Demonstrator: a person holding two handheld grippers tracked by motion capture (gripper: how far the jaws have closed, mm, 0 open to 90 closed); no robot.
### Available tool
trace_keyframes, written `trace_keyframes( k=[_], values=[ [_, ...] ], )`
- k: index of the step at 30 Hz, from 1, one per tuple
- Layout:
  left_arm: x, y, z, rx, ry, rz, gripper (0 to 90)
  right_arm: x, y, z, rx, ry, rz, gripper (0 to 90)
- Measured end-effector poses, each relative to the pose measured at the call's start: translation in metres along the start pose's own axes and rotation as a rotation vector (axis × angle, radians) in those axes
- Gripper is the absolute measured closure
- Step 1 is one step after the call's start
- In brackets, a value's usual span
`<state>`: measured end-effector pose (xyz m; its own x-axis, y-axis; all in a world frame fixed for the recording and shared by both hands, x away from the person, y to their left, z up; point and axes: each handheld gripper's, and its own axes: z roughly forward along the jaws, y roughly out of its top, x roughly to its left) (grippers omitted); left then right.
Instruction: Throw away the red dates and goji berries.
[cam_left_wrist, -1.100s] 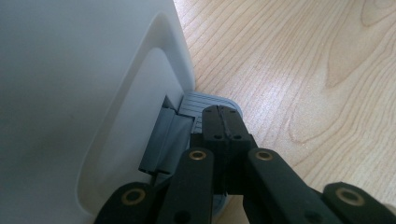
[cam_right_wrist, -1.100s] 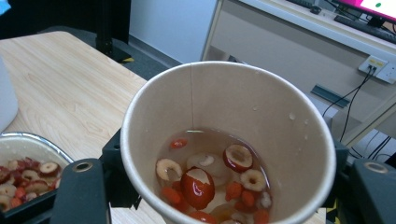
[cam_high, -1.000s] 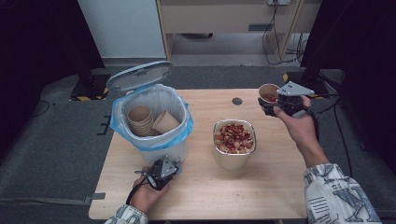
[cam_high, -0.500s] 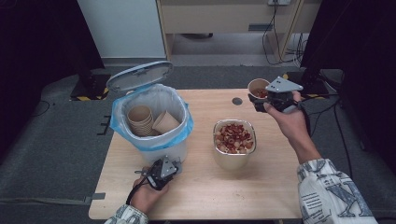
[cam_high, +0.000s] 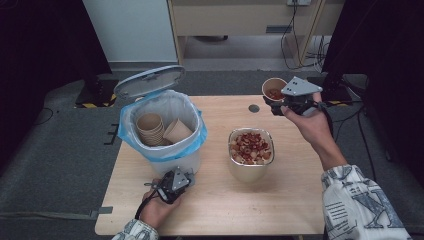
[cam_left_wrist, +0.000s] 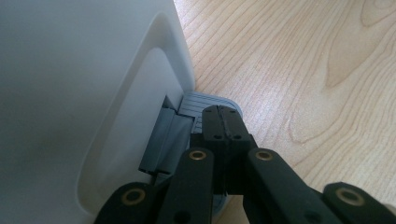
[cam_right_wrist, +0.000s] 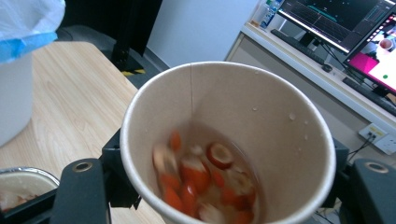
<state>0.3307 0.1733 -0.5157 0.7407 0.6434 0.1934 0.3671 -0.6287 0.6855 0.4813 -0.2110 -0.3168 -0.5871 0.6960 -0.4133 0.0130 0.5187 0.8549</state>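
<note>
My right gripper (cam_high: 278, 100) is shut on a brown paper cup (cam_high: 274, 89) holding red and pale food pieces, lifted above the table's far right corner. In the right gripper view the paper cup (cam_right_wrist: 261, 121) sits between the jaws, its food at the bottom. My left gripper (cam_high: 175, 179) rests low at the foot of the white pedal bin (cam_high: 165, 130), shut, its jaws pressing down on the grey pedal (cam_left_wrist: 196, 105). The bin's lid (cam_high: 149, 81) stands raised. Inside the blue-lined bin lie stacked paper cups (cam_high: 150, 127).
A foil container (cam_high: 250, 152) full of red and pale food stands mid-table, right of the bin. A small dark disc (cam_high: 254, 108) lies on the wood at the back. Cabinets and cables stand beyond the table's far edge.
My right gripper has carried the cup upward and leftward from the far right corner. The left gripper has stayed on the pedal.
</note>
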Motion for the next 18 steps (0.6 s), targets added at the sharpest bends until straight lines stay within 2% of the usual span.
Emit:
trace_keyframes(
  k=[4, 6, 13, 18],
  values=[
    [0.000, 0.000, 0.000, 0.004, 0.001, 0.005, 89.8, -0.001, 0.002, -0.002, -0.002, -0.006, -0.004, 30.3],
    [0.000, 0.000, 0.000, 0.005, 0.001, 0.004, 89.8, 0.001, 0.004, -0.004, -0.009, 0.008, -0.030, 30.3],
    [0.001, 0.000, 0.000, 0.006, 0.000, 0.007, 89.8, -0.002, 0.006, -0.010, -0.005, 0.000, -0.043, 30.2],
    [0.001, 0.000, 0.000, 0.006, 0.000, 0.007, 89.8, -0.001, 0.007, -0.013, -0.001, 0.002, -0.069, 30.1]
  ],
)
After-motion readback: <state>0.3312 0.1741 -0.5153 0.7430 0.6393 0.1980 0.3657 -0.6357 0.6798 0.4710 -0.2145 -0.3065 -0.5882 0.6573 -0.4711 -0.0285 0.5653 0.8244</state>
